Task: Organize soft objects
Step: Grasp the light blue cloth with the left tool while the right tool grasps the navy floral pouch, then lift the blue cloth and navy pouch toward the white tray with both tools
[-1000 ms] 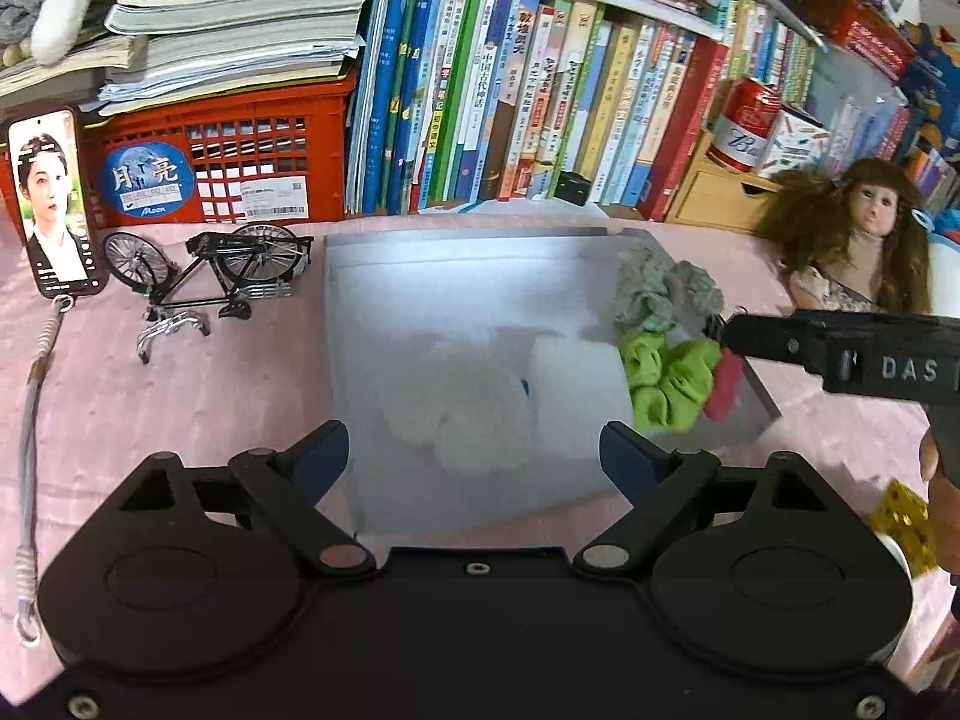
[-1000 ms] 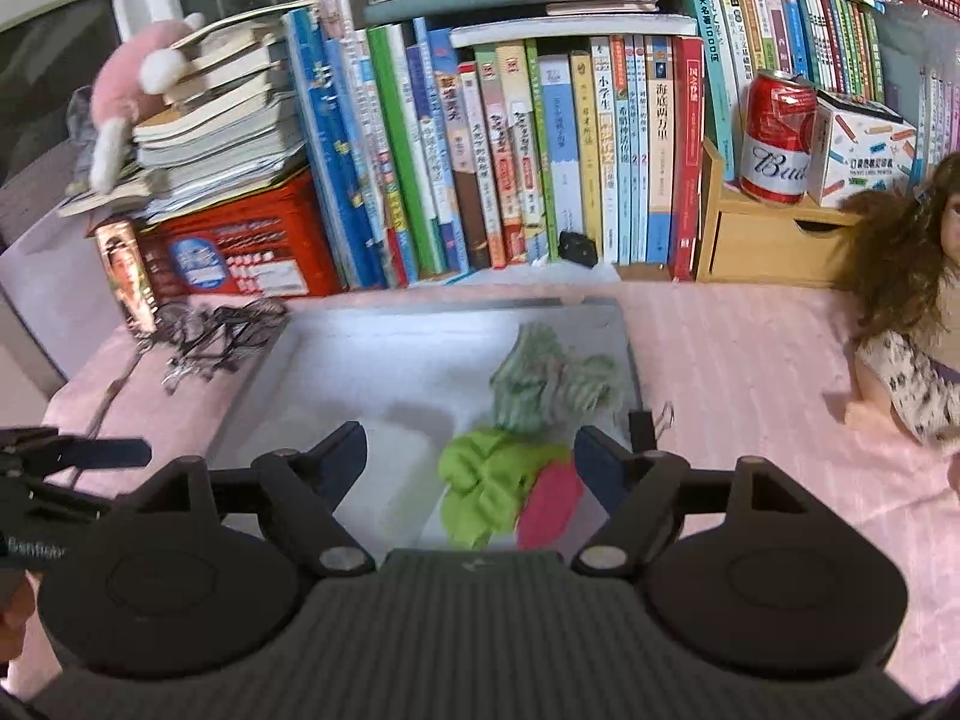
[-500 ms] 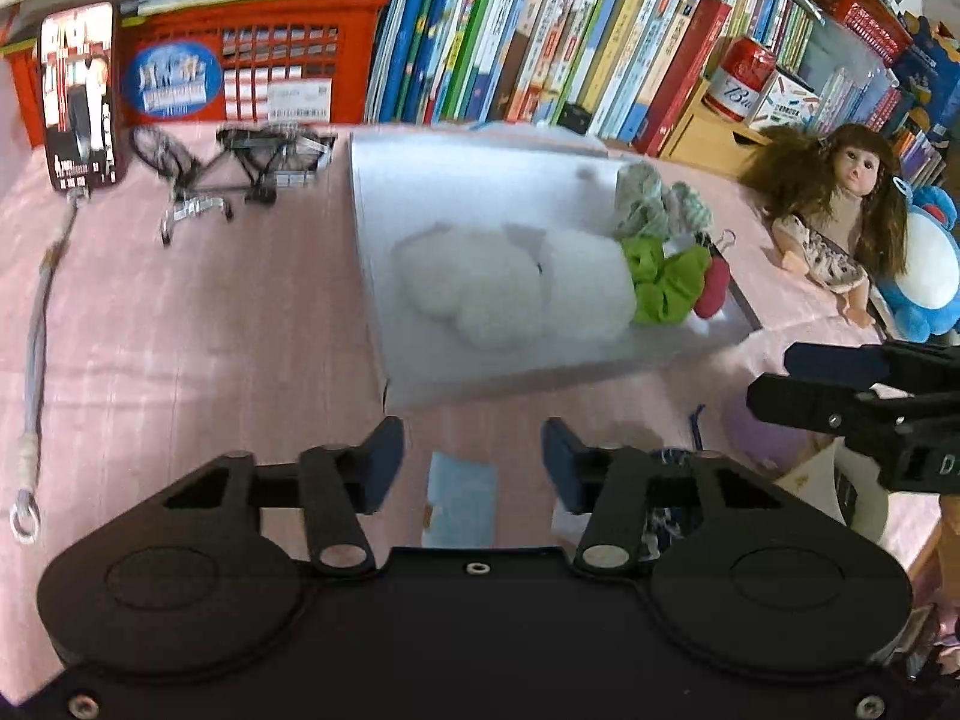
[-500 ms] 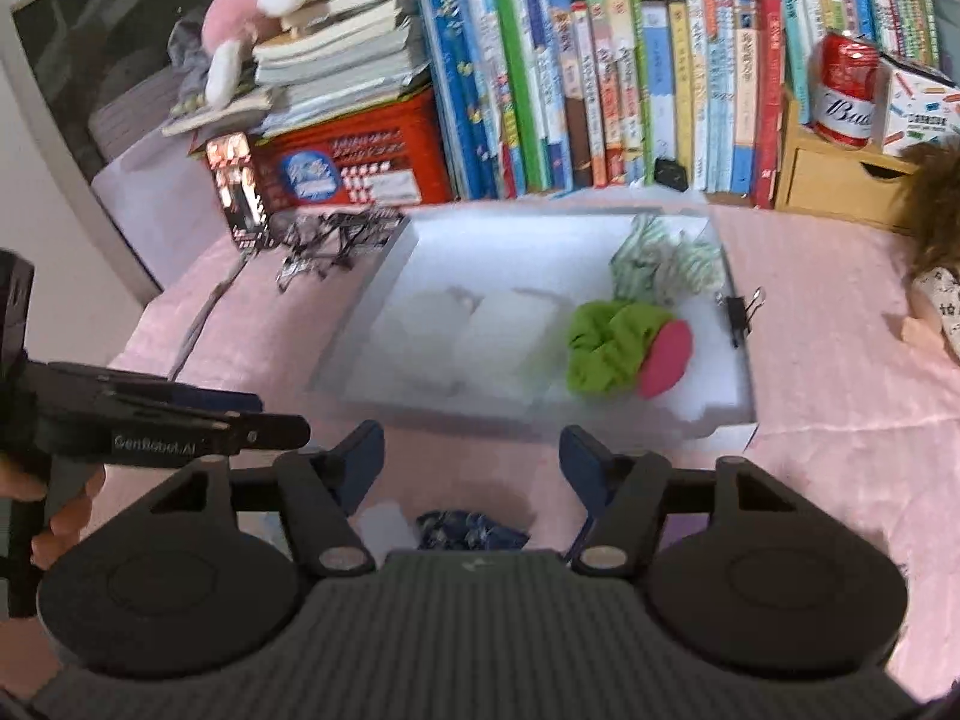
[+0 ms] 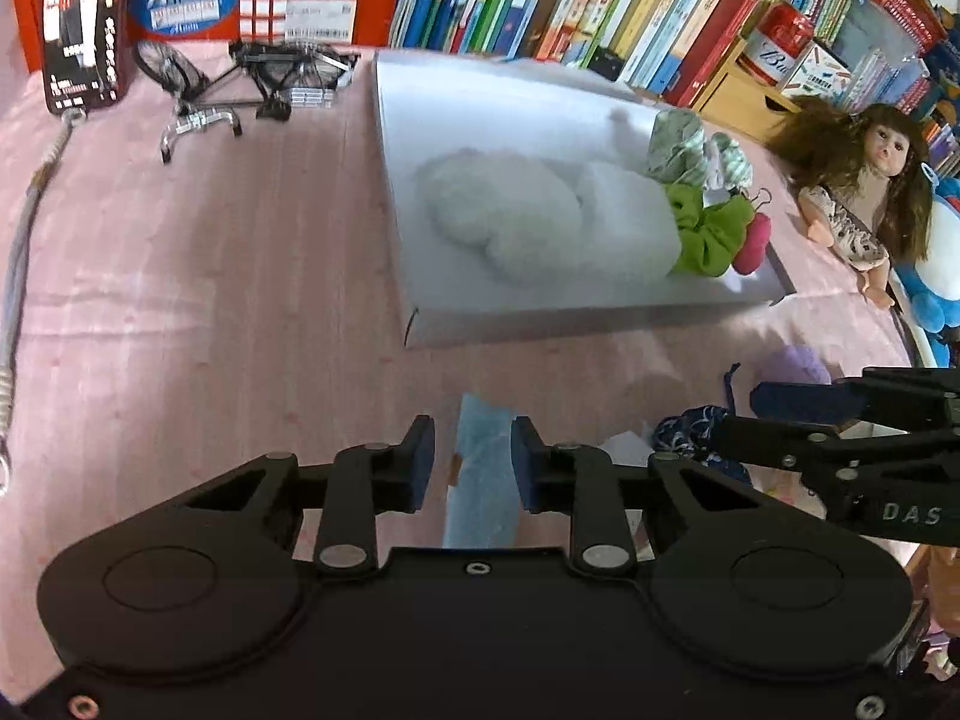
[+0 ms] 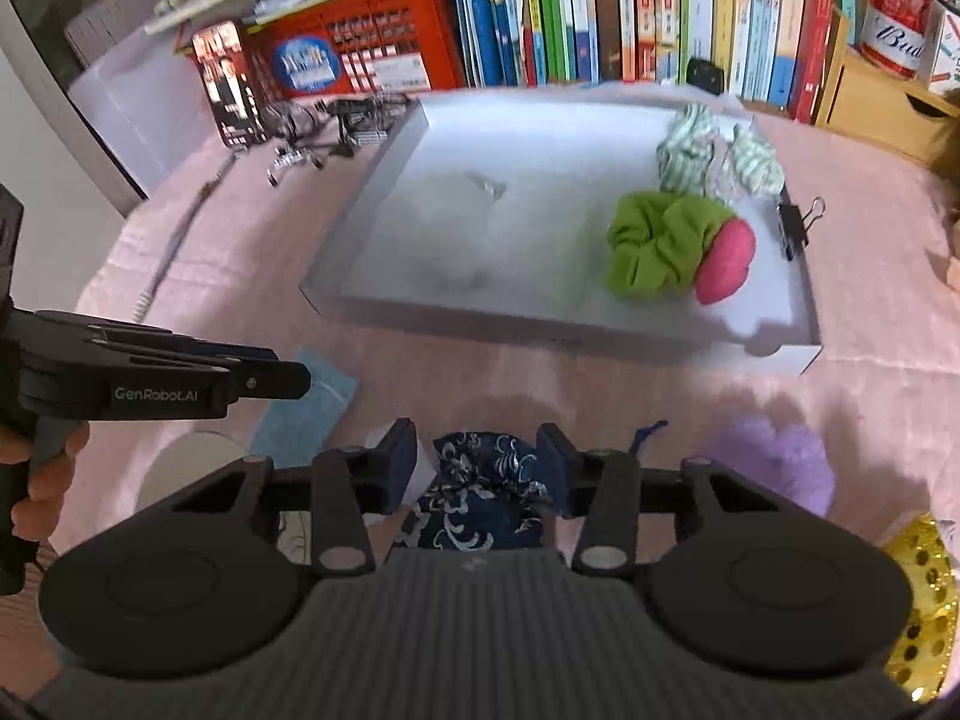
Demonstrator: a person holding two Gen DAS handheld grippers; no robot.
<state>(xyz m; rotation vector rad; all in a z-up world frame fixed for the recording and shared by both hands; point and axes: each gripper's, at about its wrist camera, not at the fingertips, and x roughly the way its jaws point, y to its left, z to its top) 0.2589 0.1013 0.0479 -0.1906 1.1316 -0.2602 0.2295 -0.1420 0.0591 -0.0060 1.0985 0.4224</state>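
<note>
1. Two grippers work at the near edge of the pink tablecloth [image 5: 198, 276]. The left gripper [image 5: 473, 461] has its jaws closing around a light blue cloth [image 5: 483, 480] that lies flat between them; the pads stand just off its edges, not yet pressing.
2. The right gripper [image 6: 477, 462] also has its jaws closing, with a dark blue patterned pouch [image 6: 480, 498] between them; whether the pads touch the fabric cannot be told.
3. A hand [image 6: 42, 474] shows at the left edge of the right wrist view, wrapped round the left gripper's handle.
4. A fluffy purple ball [image 6: 774, 462] sits just right of the pouch, and a gold sequinned thing [image 6: 921, 594] lies nearer, at the right edge.
5. Beyond them lies a shallow white tray [image 6: 558, 330]. It holds a white fluffy piece [image 5: 498, 210], a green scrunchie [image 6: 657, 243] touching a pink pad [image 6: 726, 261], and a pale striped scrunchie [image 6: 714, 159] at the far right corner. A black binder clip [image 6: 795, 225] sits at the tray's right rim.
6. Left of the tray stand a model bicycle [image 5: 240, 78] and a phone [image 5: 81, 24].
7. Farthest back are a red crate [image 6: 360, 54], a row of books [image 6: 630, 6], a red can [image 6: 897, 18] on a wooden drawer box [image 6: 882, 99], and a doll [image 5: 864, 180] at the right.
</note>
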